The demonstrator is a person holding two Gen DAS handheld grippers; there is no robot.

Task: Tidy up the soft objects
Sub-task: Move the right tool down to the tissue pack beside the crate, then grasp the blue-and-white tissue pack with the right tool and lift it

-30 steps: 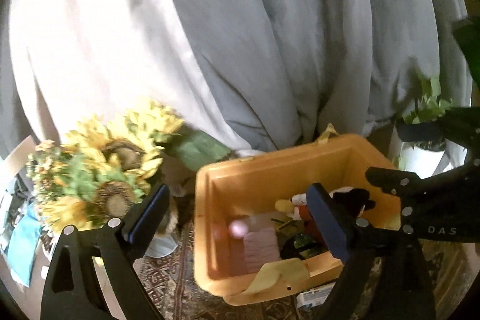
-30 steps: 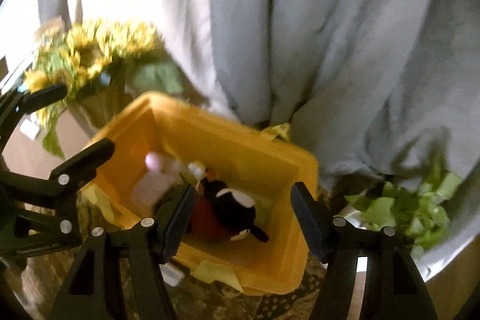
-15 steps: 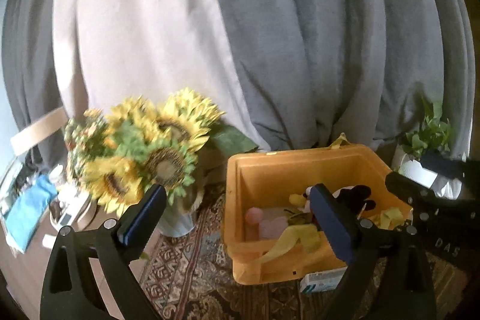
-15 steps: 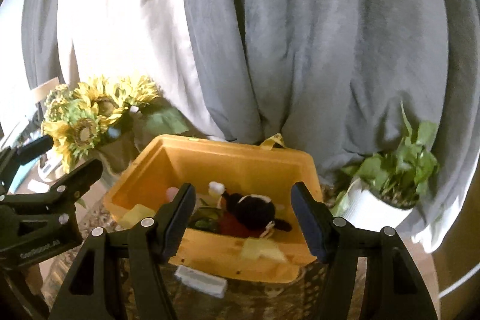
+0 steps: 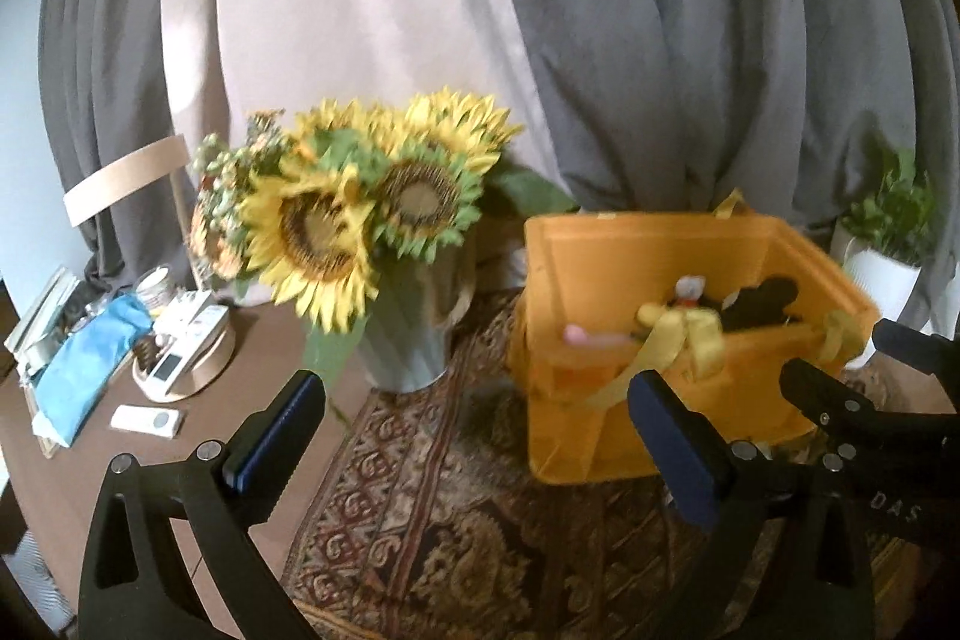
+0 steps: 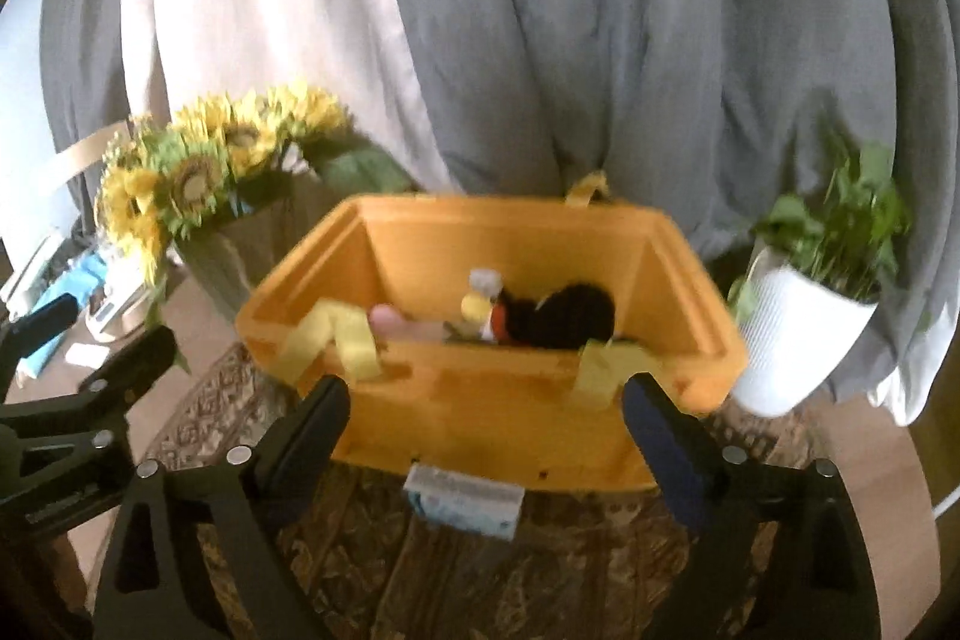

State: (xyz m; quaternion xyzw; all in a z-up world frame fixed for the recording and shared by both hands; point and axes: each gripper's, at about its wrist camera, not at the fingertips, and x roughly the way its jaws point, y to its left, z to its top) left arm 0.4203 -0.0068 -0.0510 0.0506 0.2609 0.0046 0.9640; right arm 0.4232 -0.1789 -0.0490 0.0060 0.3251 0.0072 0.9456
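both the left gripper [image 5: 474, 436] and right gripper [image 6: 486, 430] hang spread wide, holding nothing. the orange bin [image 6: 498, 400] sits ahead with a black plush toy [image 6: 564, 313] inside.

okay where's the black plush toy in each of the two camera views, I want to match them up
Left wrist view: the black plush toy lies inside the yellow bin, right of centre, toward the bin's right end.
Right wrist view: the black plush toy sits near the picture's centre, inside the bin's middle right.
Shared landmark: the sunflower bouquet stands left of the bin in both views.
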